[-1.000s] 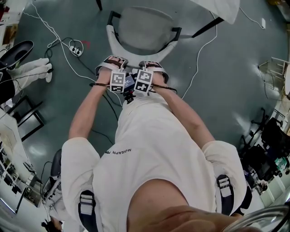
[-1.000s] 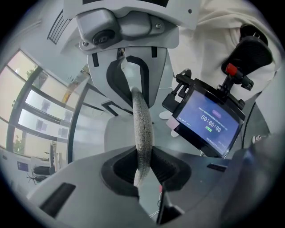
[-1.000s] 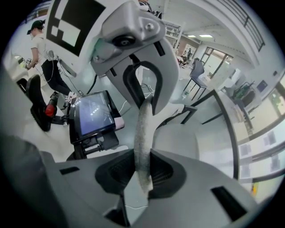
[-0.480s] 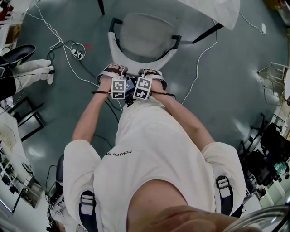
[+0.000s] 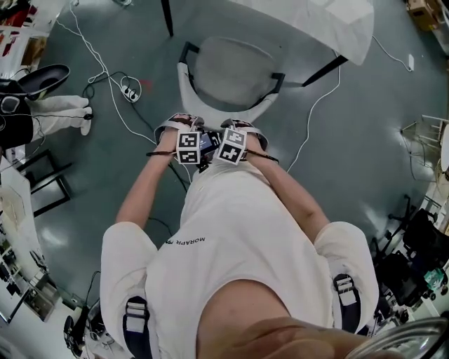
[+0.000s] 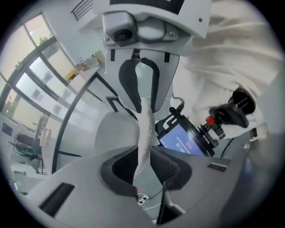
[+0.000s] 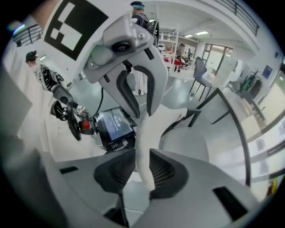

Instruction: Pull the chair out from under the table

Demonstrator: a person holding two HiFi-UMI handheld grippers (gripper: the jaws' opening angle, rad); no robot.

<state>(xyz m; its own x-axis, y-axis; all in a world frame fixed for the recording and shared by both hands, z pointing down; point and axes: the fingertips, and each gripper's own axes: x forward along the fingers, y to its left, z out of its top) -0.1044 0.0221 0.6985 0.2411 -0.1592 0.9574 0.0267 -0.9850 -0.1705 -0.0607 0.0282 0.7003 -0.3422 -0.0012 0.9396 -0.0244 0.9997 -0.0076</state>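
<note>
A chair with a grey seat (image 5: pixel 235 73) and a curved white backrest (image 5: pixel 261 104) stands on the floor, its front at the white-covered table (image 5: pixel 316 17). Both grippers point steeply down at the backrest's top edge, side by side: the left gripper (image 5: pixel 188 130) and the right gripper (image 5: pixel 235 130). In the left gripper view the backrest's rim (image 6: pixel 144 129) runs between the jaws of the left gripper (image 6: pixel 142 169), which are opening, with a gap at one pad. In the right gripper view the rim (image 7: pixel 144 133) likewise passes between the opening jaws of the right gripper (image 7: pixel 141 171).
A black table leg (image 5: pixel 324 70) slants beside the chair's right. White cables and a power strip (image 5: pixel 130 91) lie on the floor at left, near black frames (image 5: pixel 42 186). A device with a lit screen (image 6: pixel 180 140) hangs at the person's chest. Equipment crowds the right edge.
Chair, table and grippers all sit lower in the head view than before. Both grippers stay together at the backrest's top edge.
</note>
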